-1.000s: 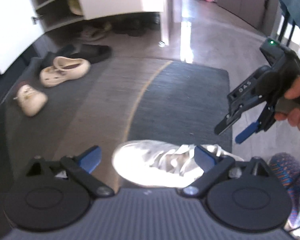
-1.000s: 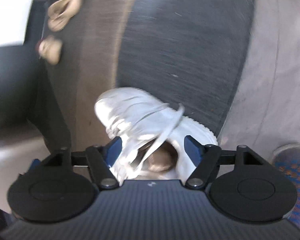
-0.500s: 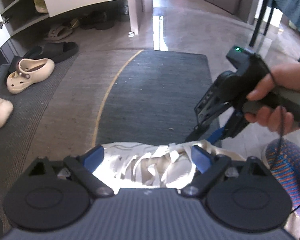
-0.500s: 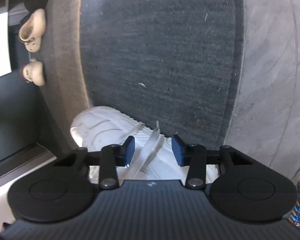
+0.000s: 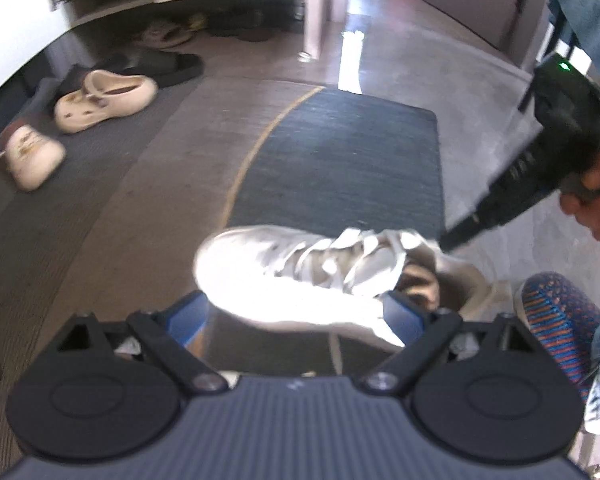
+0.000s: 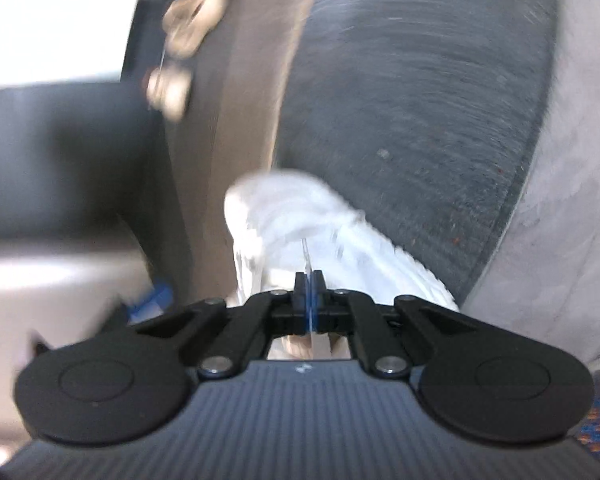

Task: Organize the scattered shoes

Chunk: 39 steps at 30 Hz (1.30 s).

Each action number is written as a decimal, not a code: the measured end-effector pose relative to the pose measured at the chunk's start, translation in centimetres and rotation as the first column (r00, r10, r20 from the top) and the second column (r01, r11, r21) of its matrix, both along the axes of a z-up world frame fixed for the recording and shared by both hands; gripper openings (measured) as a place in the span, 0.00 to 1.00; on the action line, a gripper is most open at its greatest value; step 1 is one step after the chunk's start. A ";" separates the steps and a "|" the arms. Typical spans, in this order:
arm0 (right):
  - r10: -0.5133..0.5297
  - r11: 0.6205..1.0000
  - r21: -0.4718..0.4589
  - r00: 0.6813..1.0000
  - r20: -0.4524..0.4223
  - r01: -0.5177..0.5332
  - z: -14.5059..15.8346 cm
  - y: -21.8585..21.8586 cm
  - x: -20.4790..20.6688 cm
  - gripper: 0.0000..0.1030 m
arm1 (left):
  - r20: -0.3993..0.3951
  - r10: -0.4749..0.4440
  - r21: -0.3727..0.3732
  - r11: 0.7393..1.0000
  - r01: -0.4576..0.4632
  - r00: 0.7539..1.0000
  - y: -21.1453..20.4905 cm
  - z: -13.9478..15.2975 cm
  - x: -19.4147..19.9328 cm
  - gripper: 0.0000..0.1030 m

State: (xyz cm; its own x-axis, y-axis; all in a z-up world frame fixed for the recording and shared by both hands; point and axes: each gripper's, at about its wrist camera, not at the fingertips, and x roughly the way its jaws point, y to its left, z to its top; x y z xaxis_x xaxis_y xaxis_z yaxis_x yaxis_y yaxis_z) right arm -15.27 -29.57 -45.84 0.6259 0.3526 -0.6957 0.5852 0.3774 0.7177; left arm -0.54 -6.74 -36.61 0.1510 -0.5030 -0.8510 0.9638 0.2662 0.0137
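The left gripper [image 5: 296,314] stands wide open, and its two blue pads hold nothing. The white sneaker [image 5: 300,276] lies just beyond them, across the view from left to right. Its toe points to the left and its open collar is on the right side. The right pad stands in front of the collar end, and the left pad stands below the toe. Whether the pads touch the shoe, I cannot tell, because this part is blurred and very bright.

In the right wrist view, the right gripper [image 6: 309,286] has its jaws pressed together. A thin white strip, which looks like a lace or the edge of the tongue of the sneaker [image 6: 296,224], is caught between the pads. The shoe stretches away from the jaws, with its toe far and to the left. The left wrist view shows this gripper [image 5: 456,240] coming from the right, in a person's hand [image 5: 596,208], with its tip at the collar of the shoe.

The sneaker is over the border between the dark mat [image 5: 340,160] and the brownish floor strip [image 5: 172,184]. A foot in a blue and orange sock [image 5: 560,316] is just to the right of it.

Farther away on the left lie two beige clogs [image 5: 104,100], and behind them a black slipper [image 5: 156,66]. At the back stands a shoe cabinet [image 5: 100,4] with shelves.
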 end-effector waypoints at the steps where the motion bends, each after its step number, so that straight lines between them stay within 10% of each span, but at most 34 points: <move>1: 0.076 0.996 -0.048 0.996 -0.042 -0.078 0.4 0.9 1.0 0.04 | 0.001 0.021 -0.007 1.000 -0.021 1.000 0.8 0.5 0.2 0.93; 11: 0.419 0.849 -0.126 0.800 -0.430 -0.512 0.9 4.0 9.0 0.03 | -0.048 0.111 -0.129 0.985 -0.117 0.993 4.0 3.5 1.2 0.93; 15: 0.519 0.684 -0.178 0.643 -0.563 -0.707 -1.6 6.8 12.0 0.03 | -0.067 0.138 -0.162 0.976 -0.147 0.988 5.1 4.0 1.7 0.93; 19: 0.542 0.610 -0.230 0.611 -0.576 -0.758 -1.2 8.5 12.0 0.03 | -0.089 0.179 -0.173 0.966 -0.192 0.980 6.5 3.8 2.5 0.94; 25: 0.534 0.664 -0.286 0.705 -0.466 -0.691 1.8 7.4 8.1 0.26 | -0.123 0.189 -0.146 0.967 -0.206 0.974 7.0 2.8 2.9 0.94; 28: 0.479 0.763 -0.283 0.802 -0.357 -0.581 4.4 5.7 5.7 0.41 | -0.129 0.184 -0.139 0.970 -0.202 0.974 6.7 2.6 2.8 0.94; 30: 0.424 0.829 -0.250 0.853 -0.304 -0.501 5.2 4.6 4.7 0.71 | -0.129 0.179 -0.138 0.971 -0.197 0.975 6.4 2.5 2.6 0.94; 34: 0.219 0.962 -0.118 0.956 -0.194 -0.244 5.9 1.2 3.6 0.69 | -0.132 0.162 -0.143 0.973 -0.180 0.978 5.8 2.6 2.1 0.95; 39: 0.006 1.000 0.019 0.986 -0.166 -0.003 4.0 -1.8 3.0 0.70 | -0.124 0.108 -0.123 0.985 -0.123 0.986 4.0 1.7 1.4 0.95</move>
